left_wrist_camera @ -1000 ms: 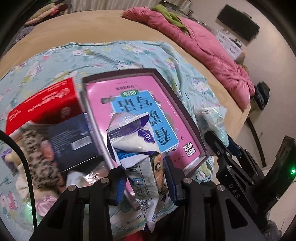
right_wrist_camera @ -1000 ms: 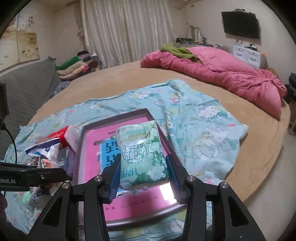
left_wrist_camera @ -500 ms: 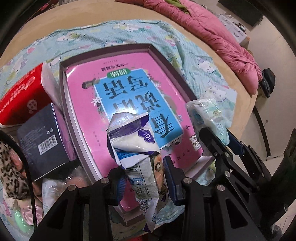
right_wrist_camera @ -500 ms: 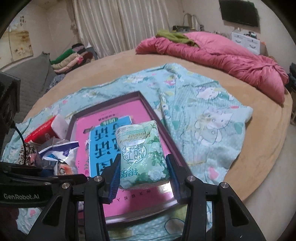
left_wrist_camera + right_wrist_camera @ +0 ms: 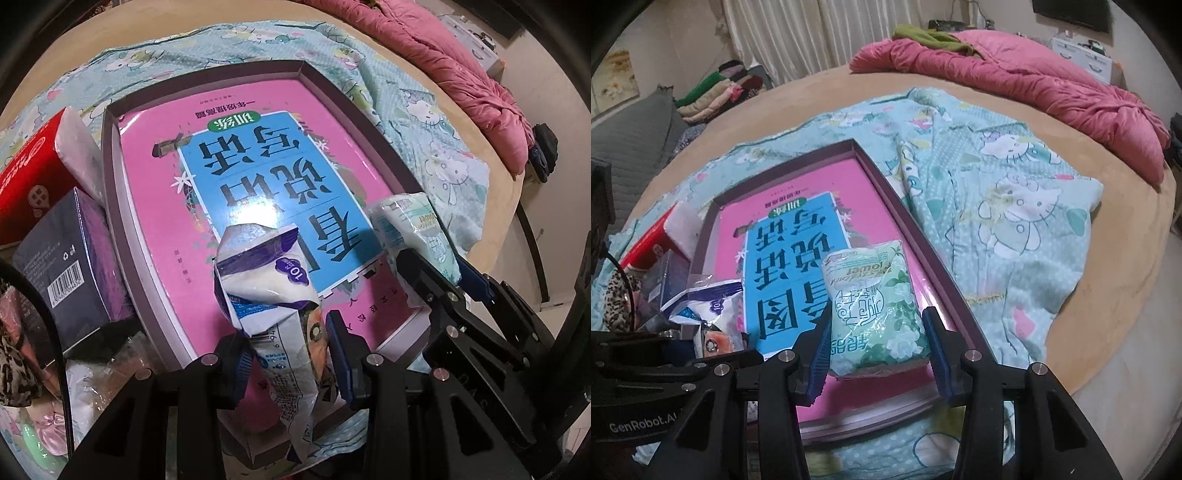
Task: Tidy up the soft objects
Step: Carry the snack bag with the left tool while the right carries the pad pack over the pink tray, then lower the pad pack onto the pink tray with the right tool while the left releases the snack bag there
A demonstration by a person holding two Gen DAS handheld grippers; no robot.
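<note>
red carton (image 5: 29, 173), dark box (image 5: 70, 273) beside purple tray (image 5: 114, 236), left

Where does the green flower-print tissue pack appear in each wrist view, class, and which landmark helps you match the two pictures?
Left wrist view: green flower-print tissue pack at right of centre, held in the right gripper.
Right wrist view: the pack at lower centre, between that gripper's blue pads.
Shared landmark: the shallow purple box with the pink book inside.

Dim indoor light, glossy glare, fisheye-warped edges
</note>
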